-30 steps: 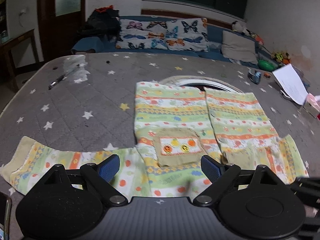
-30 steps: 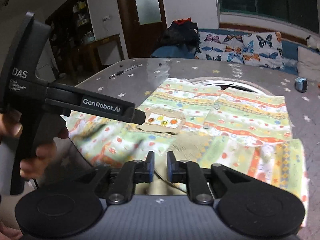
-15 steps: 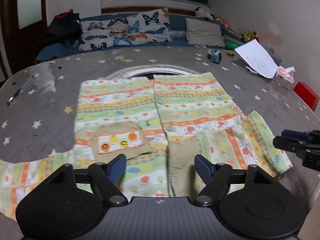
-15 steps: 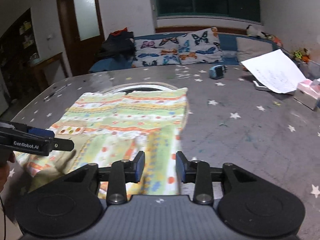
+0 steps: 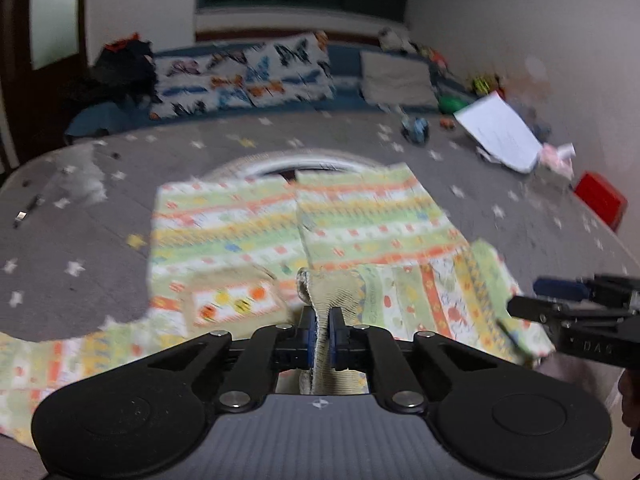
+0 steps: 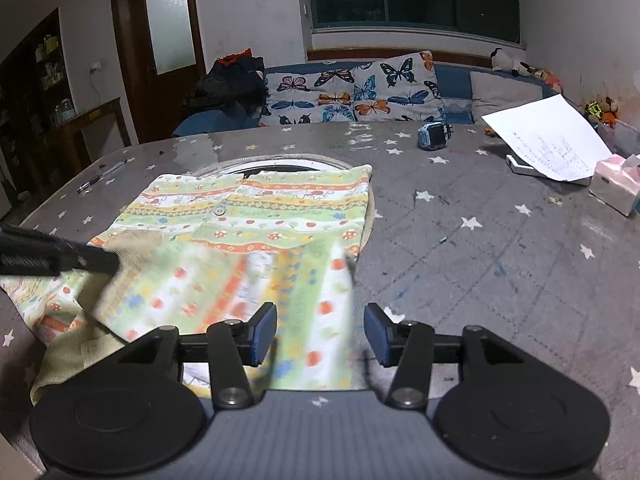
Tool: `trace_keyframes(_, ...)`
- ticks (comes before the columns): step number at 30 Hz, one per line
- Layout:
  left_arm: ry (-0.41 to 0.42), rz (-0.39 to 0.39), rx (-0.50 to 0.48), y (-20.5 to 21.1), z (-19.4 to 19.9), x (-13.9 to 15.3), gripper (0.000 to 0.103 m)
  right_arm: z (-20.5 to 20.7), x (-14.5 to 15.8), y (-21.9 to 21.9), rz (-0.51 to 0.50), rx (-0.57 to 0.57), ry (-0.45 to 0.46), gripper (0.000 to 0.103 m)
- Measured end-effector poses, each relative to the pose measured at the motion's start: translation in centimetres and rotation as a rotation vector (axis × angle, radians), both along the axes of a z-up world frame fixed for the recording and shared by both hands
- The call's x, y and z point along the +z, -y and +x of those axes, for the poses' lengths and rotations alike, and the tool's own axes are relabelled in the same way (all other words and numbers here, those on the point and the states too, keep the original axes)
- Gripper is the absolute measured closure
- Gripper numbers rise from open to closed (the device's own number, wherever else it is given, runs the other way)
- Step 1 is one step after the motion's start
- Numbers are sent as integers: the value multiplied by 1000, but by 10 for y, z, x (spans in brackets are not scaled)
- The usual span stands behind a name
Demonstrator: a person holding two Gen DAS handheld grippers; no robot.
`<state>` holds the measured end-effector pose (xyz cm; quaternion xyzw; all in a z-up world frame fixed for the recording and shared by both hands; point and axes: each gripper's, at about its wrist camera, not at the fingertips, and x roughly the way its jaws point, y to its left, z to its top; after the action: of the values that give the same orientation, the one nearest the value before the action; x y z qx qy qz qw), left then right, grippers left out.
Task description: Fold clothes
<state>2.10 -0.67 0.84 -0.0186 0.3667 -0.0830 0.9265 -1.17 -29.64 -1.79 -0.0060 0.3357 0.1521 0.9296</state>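
A child's shirt (image 5: pixel 360 220), striped green, orange and yellow, lies spread on the grey star-print table (image 5: pixel 100 248); its fruit-patch pocket (image 5: pixel 232 300) is at my near left. My left gripper (image 5: pixel 320 334) is shut on the shirt's beige ribbed edge (image 5: pixel 336 292), which stands up in a fold between the pads. In the right wrist view the shirt (image 6: pixel 280 216) fills the near left, and my right gripper (image 6: pixel 320 334) hovers over its blurred right sleeve (image 6: pixel 320 292). Its jaws are opening, with cloth under the gap and neither pad pressing it. The left gripper (image 6: pixel 100 260) reaches in from the left.
A white sheet of paper (image 6: pixel 552 144), a tissue box (image 6: pixel 616 184) and a blue watch (image 6: pixel 434 136) lie at the far right, with a red box (image 5: pixel 600 200) near the right edge. A pen (image 6: pixel 102 176) lies far left. A sofa with butterfly cushions (image 6: pixel 352 92) stands behind the table.
My left jaws closed from wide open onto the beige ribbed edge. My right gripper swung right to the shirt's right sleeve and its jaws spread apart.
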Motion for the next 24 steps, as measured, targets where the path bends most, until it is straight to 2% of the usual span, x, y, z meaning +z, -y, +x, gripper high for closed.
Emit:
trace_keyframes(4,1,20,42,-16,-2,1,96,4,4,0,3,-5,9,54)
trace_keyframes(10,-45,20,69,-24,2,-9,95,13,2,-15,9,34,14,57)
trace_keyframes(18,-77,29,109,-32,5,-17,91,33,-11,-36,-8,77,-10,64)
trace_keyframes(20,-75,31,143,-41,2,-17,87,39,-18,-39,-25,78,-30,66)
trace_keyframes(24,-71,29,242,-68,-7,-16,69,35,-15,-40,-42,89,-10,66)
